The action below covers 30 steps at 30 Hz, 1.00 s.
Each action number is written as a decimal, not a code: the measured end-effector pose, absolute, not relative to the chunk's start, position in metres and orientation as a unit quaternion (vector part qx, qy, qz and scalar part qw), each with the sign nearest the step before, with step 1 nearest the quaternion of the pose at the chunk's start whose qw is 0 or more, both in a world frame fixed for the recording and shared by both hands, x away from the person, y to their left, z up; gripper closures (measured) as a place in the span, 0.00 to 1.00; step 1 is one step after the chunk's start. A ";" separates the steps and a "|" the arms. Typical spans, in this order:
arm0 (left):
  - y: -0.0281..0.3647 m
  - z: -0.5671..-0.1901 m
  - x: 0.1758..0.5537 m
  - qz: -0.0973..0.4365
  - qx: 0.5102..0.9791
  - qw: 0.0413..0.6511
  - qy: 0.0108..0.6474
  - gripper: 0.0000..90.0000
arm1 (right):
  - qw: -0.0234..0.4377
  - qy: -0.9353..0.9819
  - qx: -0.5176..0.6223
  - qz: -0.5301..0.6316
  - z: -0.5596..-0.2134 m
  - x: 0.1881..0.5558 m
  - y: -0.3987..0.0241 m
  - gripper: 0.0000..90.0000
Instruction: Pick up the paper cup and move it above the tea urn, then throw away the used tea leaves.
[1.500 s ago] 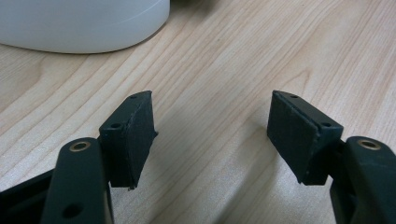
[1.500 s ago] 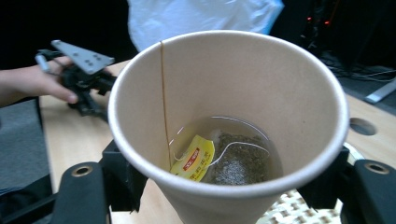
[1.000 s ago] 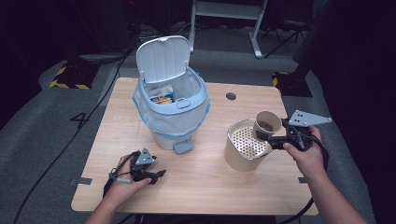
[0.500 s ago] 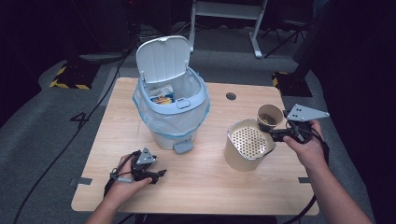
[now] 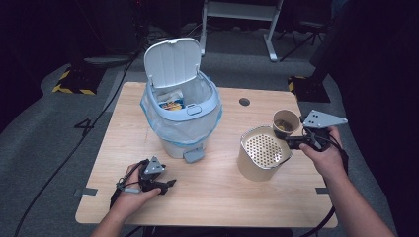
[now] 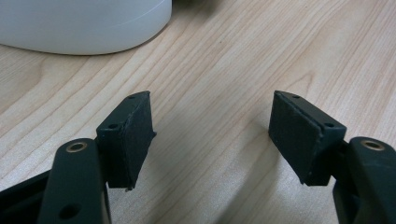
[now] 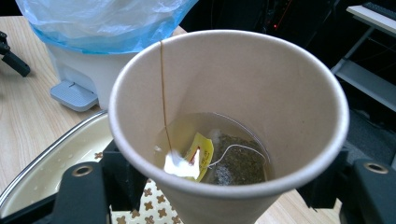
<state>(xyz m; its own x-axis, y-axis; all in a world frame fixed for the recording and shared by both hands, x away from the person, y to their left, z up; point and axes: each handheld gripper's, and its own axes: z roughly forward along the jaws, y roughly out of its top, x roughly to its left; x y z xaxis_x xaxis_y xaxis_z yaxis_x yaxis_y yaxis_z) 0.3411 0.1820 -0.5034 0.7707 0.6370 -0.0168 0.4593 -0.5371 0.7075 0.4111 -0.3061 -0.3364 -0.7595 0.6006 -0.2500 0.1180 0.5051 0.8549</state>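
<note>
Left gripper rests low on the table near the front edge, jaws spread wide with nothing between them — bare wood shows between the pads.

Right gripper is clamped on a paper cup, jaws pinching its lower wall from both sides. The cup is held upright just above the far-right rim of the strainer tub, near the table's right edge. Inside: shallow liquid, a tea bag, its tag and string.

Risks: the cup is thin paper — too hard a squeeze could buckle the wall and slosh liquid; too loose and it may slide through the pads. A fast tilt could send liquid past the tub rim onto the table. The wet bag may cling to the cup bottom, or drop all at once and splash.

Further off, the pedal bin stands open with its liner — carrying a dripping cup there could leave a trail.
</note>
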 end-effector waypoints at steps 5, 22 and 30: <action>0.182 -0.503 0.341 0.122 0.868 0.363 0.316 0.34 | 0.313 0.833 0.192 0.415 -0.331 0.410 -0.304 0.35; 0.182 -0.503 0.340 0.123 0.867 0.363 0.318 0.34 | 0.554 0.828 -0.065 0.060 -0.332 0.396 -0.269 0.36; 0.182 -0.504 0.340 0.122 0.867 0.363 0.318 0.34 | 0.620 0.755 -0.187 -0.100 -0.341 0.388 -0.258 0.36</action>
